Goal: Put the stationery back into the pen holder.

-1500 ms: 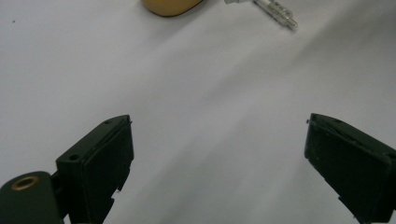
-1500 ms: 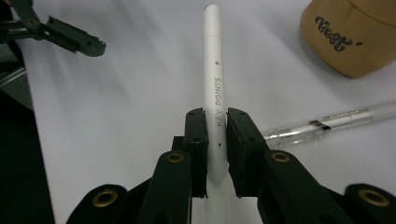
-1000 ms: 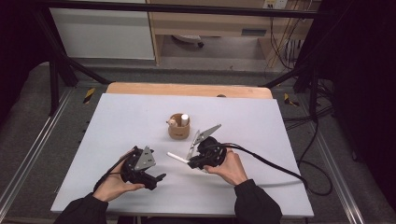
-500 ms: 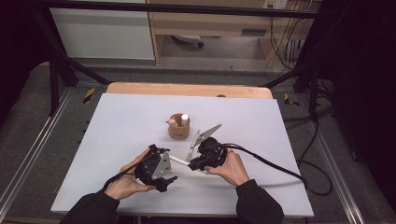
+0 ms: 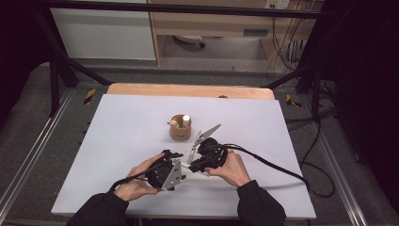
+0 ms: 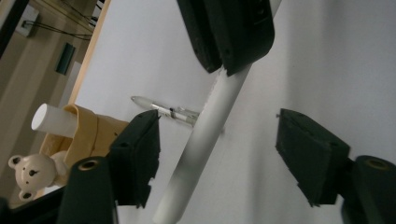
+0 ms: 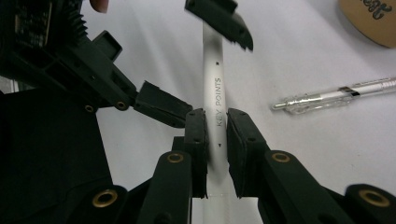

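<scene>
Right gripper view: right gripper (image 7: 216, 135) clamped on white pen (image 7: 214, 88), light, stiff, smooth-barrelled, held low over the worktop (image 5: 131, 127); left gripper (image 6: 217, 149), jaws just closing, straddles its free end, the apt hold.

A lab-style recording station is being shown: a white work table (image 5: 141, 136) is being enclosed by a black metal frame (image 5: 56, 70), cables (image 5: 310, 155) are being trailed across grey carpet, and plain cabinets (image 5: 103, 33) are being kept behind.
</scene>
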Demonstrator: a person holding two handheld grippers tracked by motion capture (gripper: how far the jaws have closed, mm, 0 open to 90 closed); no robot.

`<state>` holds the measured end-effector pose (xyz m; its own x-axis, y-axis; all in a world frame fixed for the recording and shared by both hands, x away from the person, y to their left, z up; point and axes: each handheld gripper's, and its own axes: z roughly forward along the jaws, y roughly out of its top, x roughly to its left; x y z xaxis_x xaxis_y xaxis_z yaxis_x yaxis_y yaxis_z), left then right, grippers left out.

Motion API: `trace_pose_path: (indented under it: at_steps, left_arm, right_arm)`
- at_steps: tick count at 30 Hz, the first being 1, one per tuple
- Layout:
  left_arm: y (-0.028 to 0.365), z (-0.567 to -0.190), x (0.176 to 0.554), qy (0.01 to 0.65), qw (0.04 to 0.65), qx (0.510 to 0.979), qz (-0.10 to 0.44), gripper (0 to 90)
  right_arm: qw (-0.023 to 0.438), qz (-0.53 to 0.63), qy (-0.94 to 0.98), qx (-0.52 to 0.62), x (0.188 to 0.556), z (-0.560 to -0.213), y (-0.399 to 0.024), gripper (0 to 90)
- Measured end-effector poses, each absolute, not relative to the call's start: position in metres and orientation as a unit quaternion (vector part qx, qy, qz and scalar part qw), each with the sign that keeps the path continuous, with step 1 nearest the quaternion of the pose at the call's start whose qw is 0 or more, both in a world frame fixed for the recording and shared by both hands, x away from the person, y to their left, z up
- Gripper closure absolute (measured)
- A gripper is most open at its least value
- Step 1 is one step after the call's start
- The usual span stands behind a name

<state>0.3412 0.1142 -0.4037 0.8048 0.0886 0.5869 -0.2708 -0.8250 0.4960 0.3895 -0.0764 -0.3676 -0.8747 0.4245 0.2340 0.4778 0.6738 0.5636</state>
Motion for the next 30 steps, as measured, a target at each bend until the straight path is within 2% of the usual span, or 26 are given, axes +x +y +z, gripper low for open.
trace_pose_path:
  at_steps: [11,18,21,30]
  left_arm:
    - [0.106,-0.409,0.338,-0.11,0.272,0.886,0.36,52.4]
    - [0.103,-0.41,0.336,-0.138,0.268,0.872,0.386,69.4]
    - [0.102,-0.411,0.335,-0.151,0.262,0.87,0.391,73.2]
    - [0.101,-0.413,0.333,-0.175,0.248,0.866,0.399,76.7]
  right_arm:
    - [0.047,-0.304,-0.917,-0.252,0.391,-0.364,-0.072,78.8]
    - [0.044,-0.298,-0.918,-0.257,0.391,-0.364,-0.072,78.8]
    - [0.044,-0.298,-0.918,-0.259,0.391,-0.364,-0.072,78.9]
    - [0.049,-0.295,-0.917,-0.263,0.392,-0.365,-0.071,78.8]
